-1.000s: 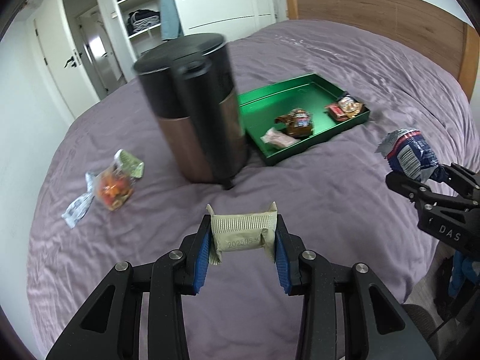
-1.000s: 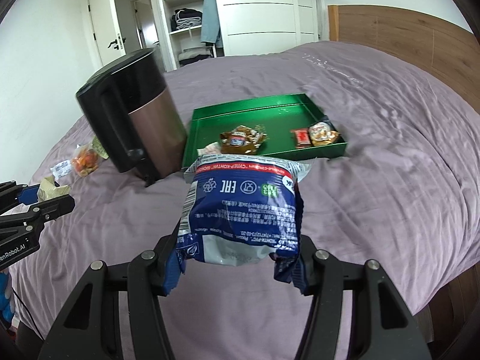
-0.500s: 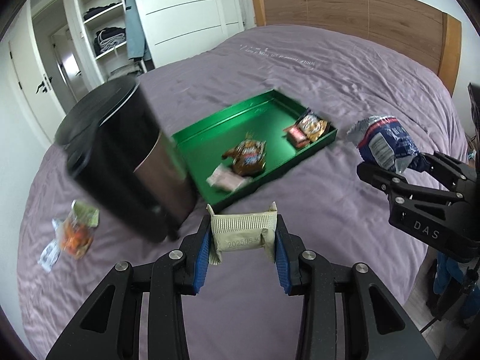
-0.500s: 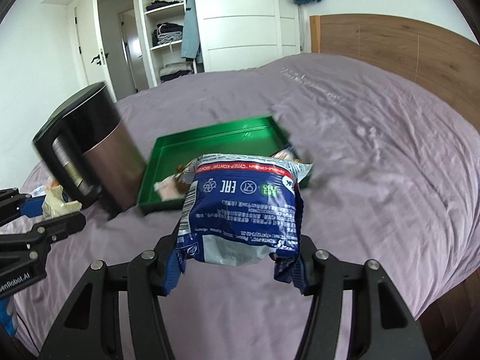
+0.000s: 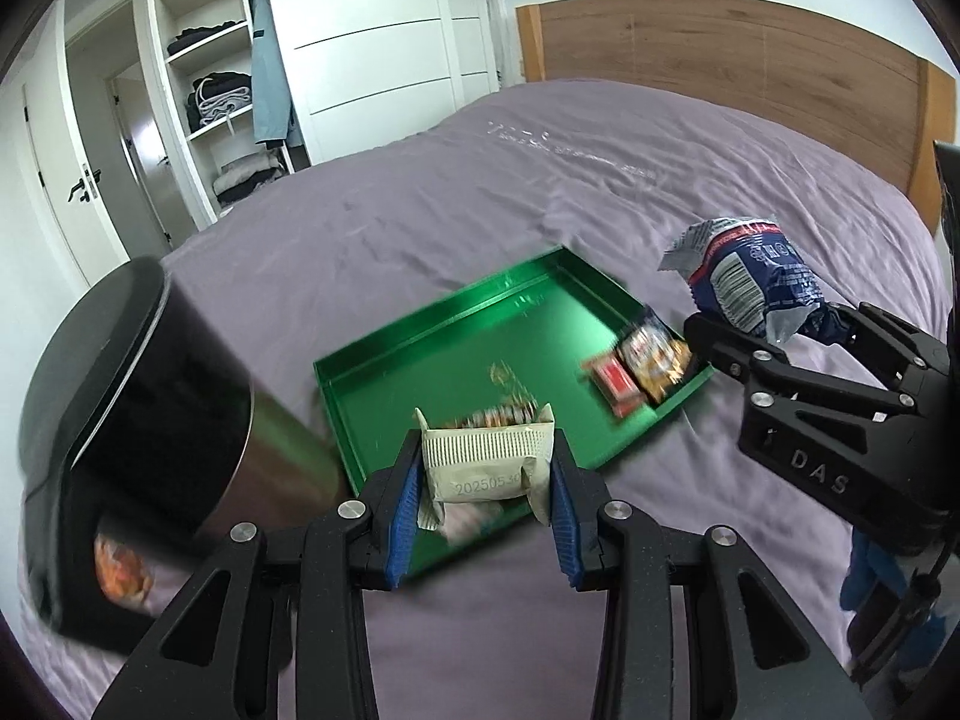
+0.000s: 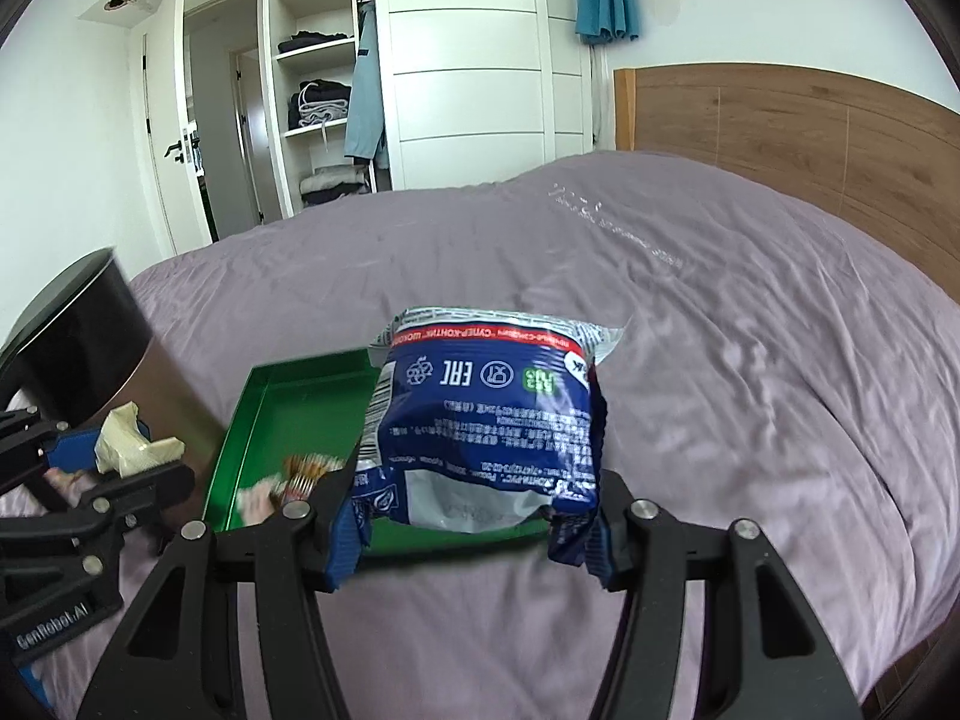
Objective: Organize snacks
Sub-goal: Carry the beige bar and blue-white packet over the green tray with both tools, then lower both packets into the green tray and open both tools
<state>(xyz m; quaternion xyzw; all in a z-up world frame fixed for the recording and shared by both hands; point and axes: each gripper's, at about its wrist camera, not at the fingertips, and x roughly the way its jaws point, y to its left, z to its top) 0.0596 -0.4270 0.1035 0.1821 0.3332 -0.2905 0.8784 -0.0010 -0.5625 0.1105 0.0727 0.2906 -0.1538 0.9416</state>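
Observation:
My left gripper (image 5: 483, 495) is shut on a small cream snack packet (image 5: 486, 468) and holds it above the near edge of the green tray (image 5: 420, 360). My right gripper (image 6: 474, 531) is shut on a blue and white snack bag (image 6: 486, 414), held above the tray's (image 6: 264, 408) right side. The bag also shows in the left wrist view (image 5: 756, 282). The tray holds a red and orange wrapped snack (image 5: 642, 360) at its right end and several more near the middle, partly hidden behind the packet.
A black and copper bin (image 5: 138, 420) stands left of the tray on the purple bed (image 5: 480, 192). An orange snack bag (image 5: 120, 564) lies beside it. A wooden headboard (image 5: 750, 60) and white wardrobes (image 6: 468, 60) are behind.
Both grippers have moved forward and up toward the tray with their snacks. The tray and bin now sit closer and lower in both views.

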